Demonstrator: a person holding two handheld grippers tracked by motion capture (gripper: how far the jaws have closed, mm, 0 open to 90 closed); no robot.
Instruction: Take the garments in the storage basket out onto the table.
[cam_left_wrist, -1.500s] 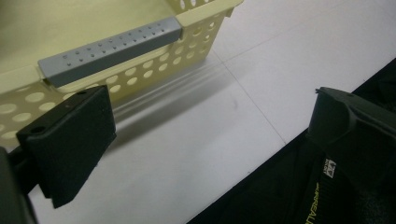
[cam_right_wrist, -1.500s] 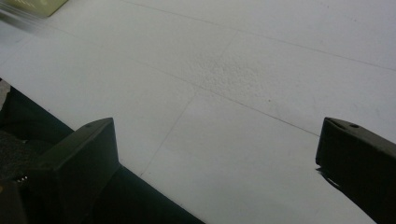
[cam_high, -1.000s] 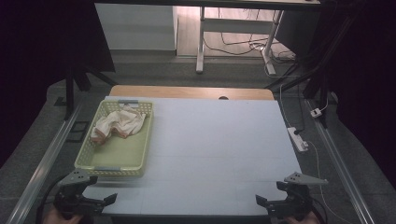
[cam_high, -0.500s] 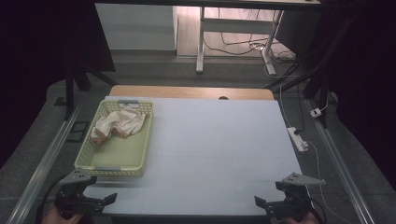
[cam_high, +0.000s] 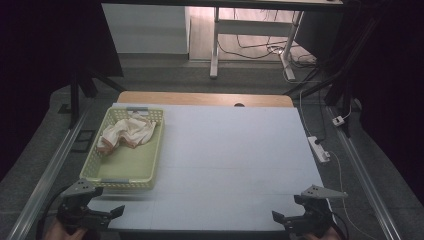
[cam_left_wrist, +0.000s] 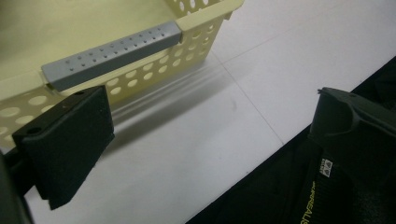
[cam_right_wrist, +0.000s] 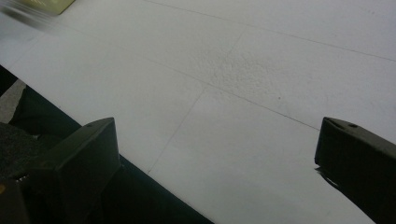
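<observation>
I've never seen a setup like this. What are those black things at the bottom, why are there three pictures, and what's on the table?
No robot here: a person holds a hand tool with two black jaws in each hand. The high view looks down on the table from above; the left gripper and the right gripper sit at its near corners. The other two pictures come from small cameras riding on those tools, looking out between their jaws. Both sets of jaws stand wide apart and hold nothing. On the white surface, at the left, stands a pale yellow basket with a crumpled cloth in its far end. The left gripper view shows that basket's near wall close up.
</observation>
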